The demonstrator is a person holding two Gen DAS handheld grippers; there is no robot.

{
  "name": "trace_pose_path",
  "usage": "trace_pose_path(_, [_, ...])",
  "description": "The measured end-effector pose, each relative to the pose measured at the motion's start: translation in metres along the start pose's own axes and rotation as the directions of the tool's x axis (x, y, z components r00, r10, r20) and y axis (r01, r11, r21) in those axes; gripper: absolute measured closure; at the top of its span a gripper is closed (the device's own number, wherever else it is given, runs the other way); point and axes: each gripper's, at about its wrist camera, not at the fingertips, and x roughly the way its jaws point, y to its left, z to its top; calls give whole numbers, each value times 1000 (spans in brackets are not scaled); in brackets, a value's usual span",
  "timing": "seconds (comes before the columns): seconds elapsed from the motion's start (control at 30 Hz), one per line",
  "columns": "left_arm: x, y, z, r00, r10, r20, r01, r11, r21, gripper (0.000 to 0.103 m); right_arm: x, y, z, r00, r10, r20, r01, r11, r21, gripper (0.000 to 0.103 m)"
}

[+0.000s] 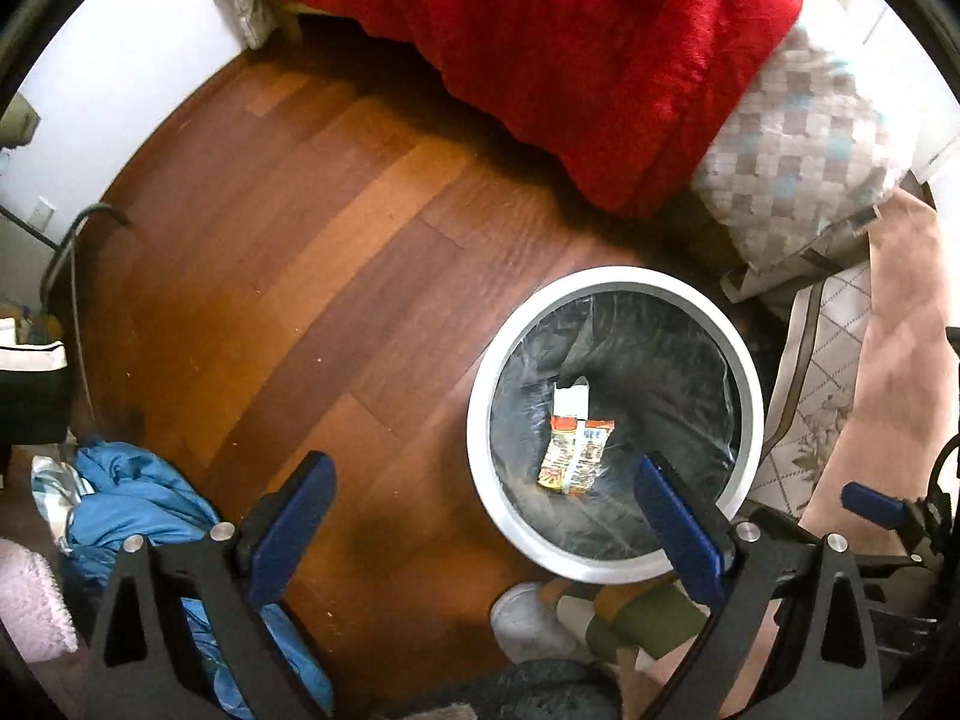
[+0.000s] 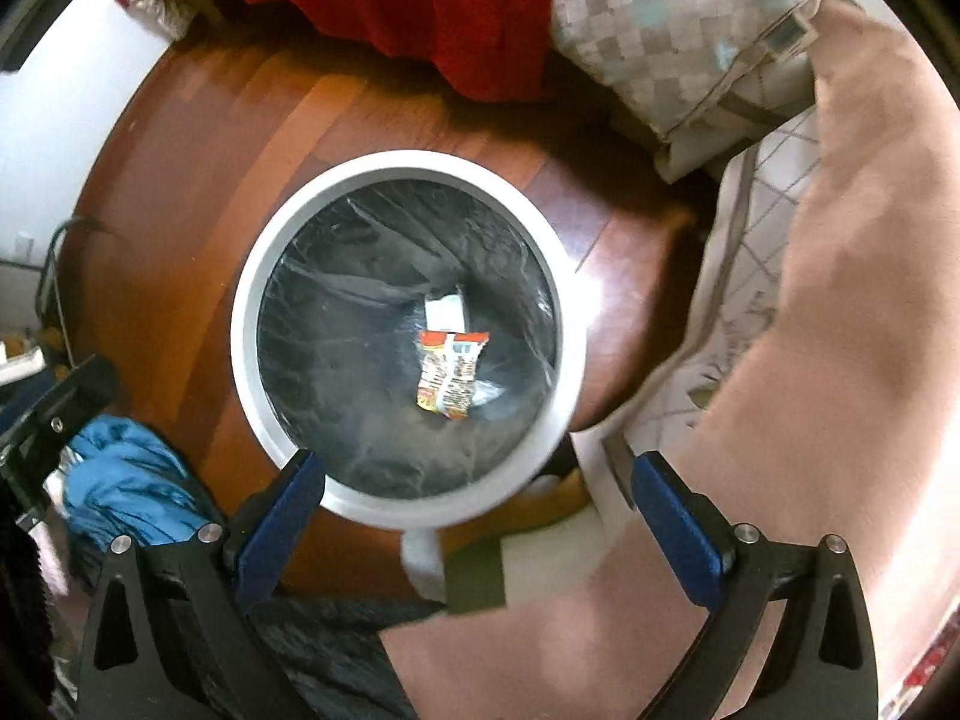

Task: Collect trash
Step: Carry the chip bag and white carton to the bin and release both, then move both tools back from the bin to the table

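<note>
My right hand-held gripper (image 2: 477,486) points almost straight down with its blue fingers (image 2: 282,510) spread wide and nothing between them; the white rim of the trash bin (image 2: 252,324) sits just past the fingertips. My left hand-held gripper (image 1: 483,498) is just as wide and empty, hanging over the wooden floor (image 1: 300,252) with its right finger crossing the bin's near edge.

Down in the bin, on the dark plastic liner (image 2: 336,360), lies a crumpled orange and white snack wrapper (image 2: 450,378) with a small white scrap of paper (image 2: 445,311) just beyond it. That trash looks to be in already.

I'd judge such wrappers to be nearly weightless, thin and slick; they crush rather than resist, so pinching a folded ridge or bunched middle holds better than a flat edge.

Further out, blue cloth (image 1: 138,480) lies heaped on the floor, and a red blanket (image 1: 570,60) hangs off the bed.
</note>
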Motion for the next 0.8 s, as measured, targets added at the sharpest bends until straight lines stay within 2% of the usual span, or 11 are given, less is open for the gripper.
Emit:
trace_pose_path(0.13, [-12, -6, -10, 1000, 6, 15, -6, 1000, 18, 2, -13, 0, -14, 999, -39, 26, 39, 999, -13, 0])
trace_pose_path(0.53, [-66, -14, -32, 996, -10, 90, 5, 999, 50, 2, -69, -14, -47, 991, -35, 126, 31, 999, 31, 0])
trace_pose_path(0.8, [-125, -22, -49, 982, -39, 184, 26, 997, 73, 2, -133, -21, -72, 969, -5, 245, -8, 999, 51, 0])
